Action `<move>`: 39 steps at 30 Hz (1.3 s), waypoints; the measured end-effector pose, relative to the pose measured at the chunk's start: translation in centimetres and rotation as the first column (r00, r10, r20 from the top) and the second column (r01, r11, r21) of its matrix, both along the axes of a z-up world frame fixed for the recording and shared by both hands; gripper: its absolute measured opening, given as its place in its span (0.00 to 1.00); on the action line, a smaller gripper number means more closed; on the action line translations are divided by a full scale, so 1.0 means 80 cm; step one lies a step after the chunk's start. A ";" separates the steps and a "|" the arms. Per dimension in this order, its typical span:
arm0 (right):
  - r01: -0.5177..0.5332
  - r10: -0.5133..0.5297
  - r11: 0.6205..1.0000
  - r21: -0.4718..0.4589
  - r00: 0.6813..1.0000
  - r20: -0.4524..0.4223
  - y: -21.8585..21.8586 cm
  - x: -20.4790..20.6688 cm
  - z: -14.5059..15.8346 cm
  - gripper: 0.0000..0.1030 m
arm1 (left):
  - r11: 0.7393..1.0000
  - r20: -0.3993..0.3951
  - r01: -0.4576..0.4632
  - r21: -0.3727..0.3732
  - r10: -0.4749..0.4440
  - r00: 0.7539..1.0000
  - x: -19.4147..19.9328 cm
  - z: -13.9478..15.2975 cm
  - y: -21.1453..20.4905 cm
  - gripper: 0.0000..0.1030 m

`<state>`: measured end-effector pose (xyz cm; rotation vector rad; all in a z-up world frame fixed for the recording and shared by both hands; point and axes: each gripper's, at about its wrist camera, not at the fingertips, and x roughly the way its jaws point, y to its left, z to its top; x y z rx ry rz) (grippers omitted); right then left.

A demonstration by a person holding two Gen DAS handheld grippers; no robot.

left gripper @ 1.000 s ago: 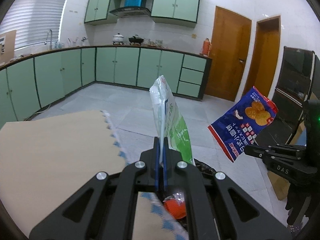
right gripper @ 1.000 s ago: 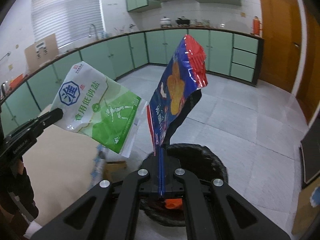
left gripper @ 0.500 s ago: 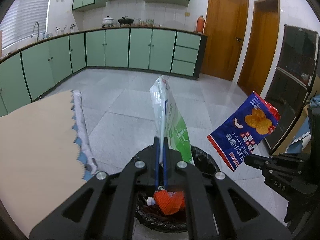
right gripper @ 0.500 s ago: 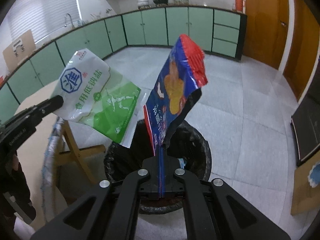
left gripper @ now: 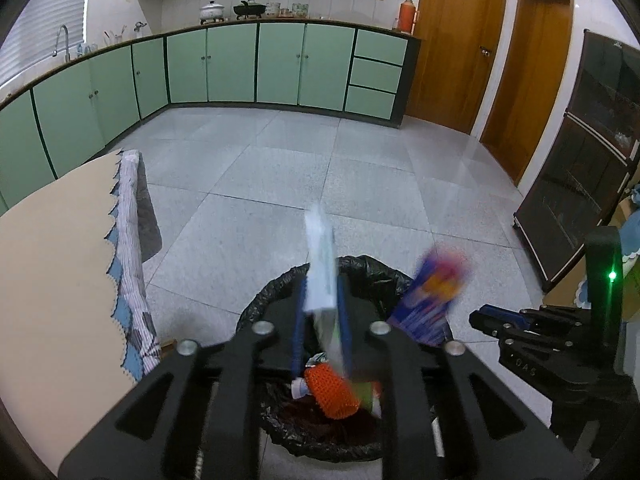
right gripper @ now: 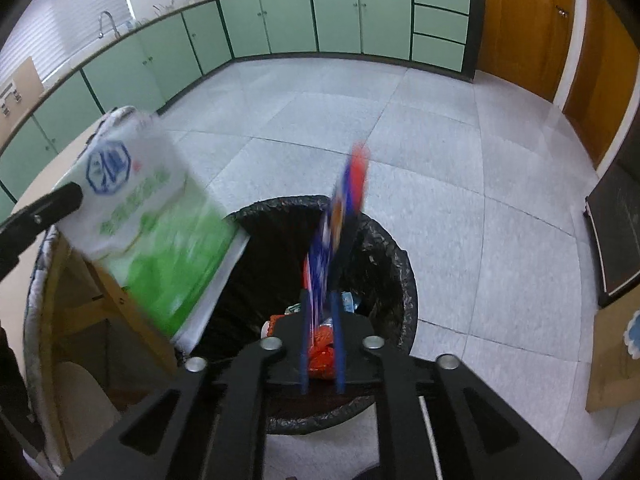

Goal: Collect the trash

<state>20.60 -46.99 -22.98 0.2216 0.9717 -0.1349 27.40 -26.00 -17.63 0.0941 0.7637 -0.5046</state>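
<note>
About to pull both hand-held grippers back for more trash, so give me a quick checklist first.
1. Left hand-held gripper open: ok, fingers apart around the green-white bag.
2. Right hand-held gripper open: ok, fingers apart around the blue snack bag.
3. Both grippers over the bin: ok.
4. Green-white bag clear of the bin rim: cannot tell, its corner overlaps the rim.
5. Bags free of the fingers: cannot tell, blurred.

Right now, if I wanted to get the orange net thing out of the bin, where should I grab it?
Probably across the narrow middle of the orange net, coming straight down from above. It lies slanted on top of the trash in the black-lined bin, whose wall rings it, so only the open top gives a way in.
</note>
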 end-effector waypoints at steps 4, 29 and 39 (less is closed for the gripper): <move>0.012 -0.012 1.000 0.008 1.000 0.015 0.000 -0.004 0.006 0.34 | 1.000 0.010 -0.005 -0.009 0.005 1.000 0.001 0.007 0.006 0.25; -0.021 0.028 0.999 -0.025 0.948 0.317 0.105 -0.166 0.190 0.94 | 0.991 0.149 -0.107 -0.081 0.119 0.982 -0.150 0.125 0.139 0.81; -0.048 0.069 0.997 -0.066 0.927 0.369 0.154 -0.232 0.231 0.94 | 0.989 0.226 -0.130 -0.076 0.144 0.964 -0.234 0.165 0.187 0.85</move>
